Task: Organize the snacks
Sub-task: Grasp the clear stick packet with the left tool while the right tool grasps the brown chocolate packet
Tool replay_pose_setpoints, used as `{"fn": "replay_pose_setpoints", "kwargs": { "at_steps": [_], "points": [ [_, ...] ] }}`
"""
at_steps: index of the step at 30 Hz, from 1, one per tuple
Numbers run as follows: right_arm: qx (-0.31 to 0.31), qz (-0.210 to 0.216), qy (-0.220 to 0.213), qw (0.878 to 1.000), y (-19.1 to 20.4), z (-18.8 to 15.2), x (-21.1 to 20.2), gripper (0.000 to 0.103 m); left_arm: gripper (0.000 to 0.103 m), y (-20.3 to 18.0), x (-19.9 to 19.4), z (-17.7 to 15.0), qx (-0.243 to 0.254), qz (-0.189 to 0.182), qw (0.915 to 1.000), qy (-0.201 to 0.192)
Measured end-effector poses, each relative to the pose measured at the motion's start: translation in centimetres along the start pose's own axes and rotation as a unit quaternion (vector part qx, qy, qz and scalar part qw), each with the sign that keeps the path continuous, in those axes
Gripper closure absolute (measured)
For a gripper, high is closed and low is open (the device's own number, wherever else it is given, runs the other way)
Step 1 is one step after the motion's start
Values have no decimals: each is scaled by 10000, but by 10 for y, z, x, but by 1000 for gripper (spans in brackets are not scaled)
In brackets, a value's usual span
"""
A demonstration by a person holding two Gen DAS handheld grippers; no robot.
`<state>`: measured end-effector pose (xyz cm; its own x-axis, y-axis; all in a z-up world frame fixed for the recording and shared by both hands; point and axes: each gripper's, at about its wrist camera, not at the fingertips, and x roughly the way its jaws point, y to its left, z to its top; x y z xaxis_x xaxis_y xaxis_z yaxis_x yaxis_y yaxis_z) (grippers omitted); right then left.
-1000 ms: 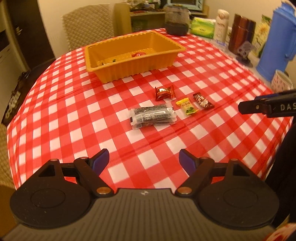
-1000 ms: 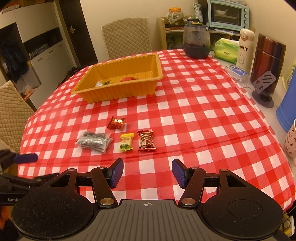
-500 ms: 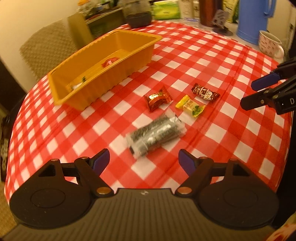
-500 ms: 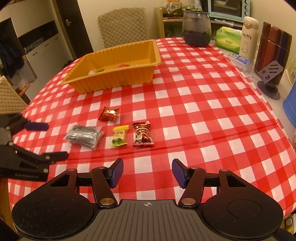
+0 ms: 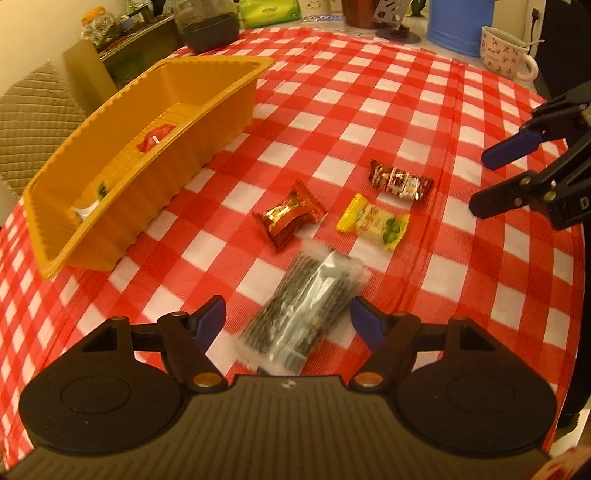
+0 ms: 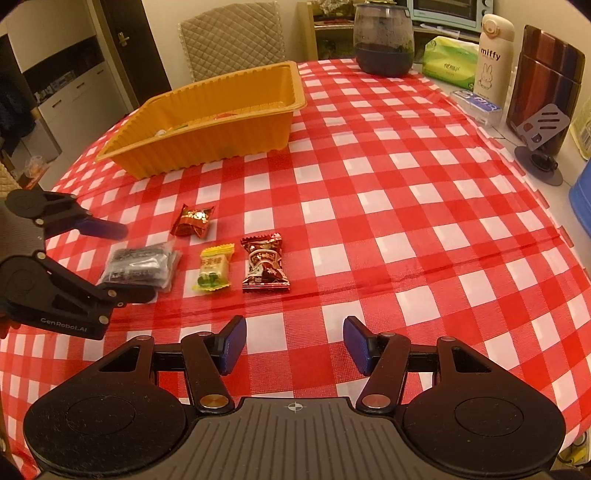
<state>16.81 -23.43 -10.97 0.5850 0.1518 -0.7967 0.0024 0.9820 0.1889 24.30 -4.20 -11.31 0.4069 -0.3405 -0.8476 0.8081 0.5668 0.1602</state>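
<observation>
A clear packet of dark sticks (image 5: 303, 306) lies on the checked tablecloth between the open fingers of my left gripper (image 5: 288, 319); it also shows in the right wrist view (image 6: 138, 266). Beyond it lie an orange-red candy (image 5: 290, 214) (image 6: 192, 220), a yellow candy (image 5: 375, 221) (image 6: 214, 267) and a brown candy (image 5: 400, 181) (image 6: 264, 264). The orange tray (image 5: 122, 199) (image 6: 221, 136) holds a few snacks. My right gripper (image 6: 293, 345) is open and empty, nearer than the brown candy.
A dark jar (image 6: 382, 37), a green tissue pack (image 6: 448, 61), a white miffy bottle (image 6: 493, 59), a brown flask (image 6: 546, 79) and a phone stand (image 6: 541, 147) stand at the table's far right. A mug (image 5: 504, 53) and blue jug (image 5: 456, 22) stand there too.
My left gripper has moved down and forward onto the dark stick packet, which now lies between its open fingers. My right gripper has moved closer to the candies.
</observation>
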Motion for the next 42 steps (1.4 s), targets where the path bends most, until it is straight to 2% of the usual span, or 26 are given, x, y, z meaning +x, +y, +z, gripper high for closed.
{"fn": "replay_pose_setpoints", "kwargs": {
  "at_steps": [2, 4, 8, 12, 17, 20, 21, 24, 29, 30, 34, 42],
  "points": [
    [8, -12, -7, 10000, 0, 1, 2, 45, 39, 2, 2, 3, -161, -123, 9998, 12],
    [23, -8, -30, 10000, -1, 2, 3, 45, 53, 3, 2, 3, -398, -234, 9989, 15],
    [-25, 52, -113, 9999, 0, 7, 6, 45, 66, -2, -3, -2, -892, -143, 9959, 0],
    [-189, 143, -230, 9995, 4, 16, 11, 45, 68, -12, -11, -12, -1536, 129, 9880, -80],
    [-362, 241, -312, 9986, 10, 27, 22, 45, 68, -21, -19, -26, -2422, 407, 9691, -241],
    [-475, 225, -265, 9983, 13, 30, 32, 45, 68, -25, -24, -30, -2748, 554, 9594, -308],
    [-500, 226, -245, 9982, 14, 31, 36, 47, 68, -26, -25, -30, -2812, 598, 9572, -326],
    [-614, 181, -178, 9978, 17, 32, 44, 64, 68, -30, -28, -32, -2901, 660, 9539, -380],
    [-909, 6, -201, 9957, 22, 29, 49, 70, 68, -34, -31, -35, -3040, 714, 9492, -392],
    [-979, -13, -210, 9950, 24, 28, 49, 76, 68, -35, -32, -35, -3062, 742, 9483, -394],
    [-934, 41, -197, 9954, 25, 25, 45, 81, 68, -38, -37, -38, -3173, 777, 9443, -399],
    [-685, 136, -320, 9970, 27, 18, 13, 82, 68, -49, -55, -42, -3409, 881, 9350, -421]
  ]
}}
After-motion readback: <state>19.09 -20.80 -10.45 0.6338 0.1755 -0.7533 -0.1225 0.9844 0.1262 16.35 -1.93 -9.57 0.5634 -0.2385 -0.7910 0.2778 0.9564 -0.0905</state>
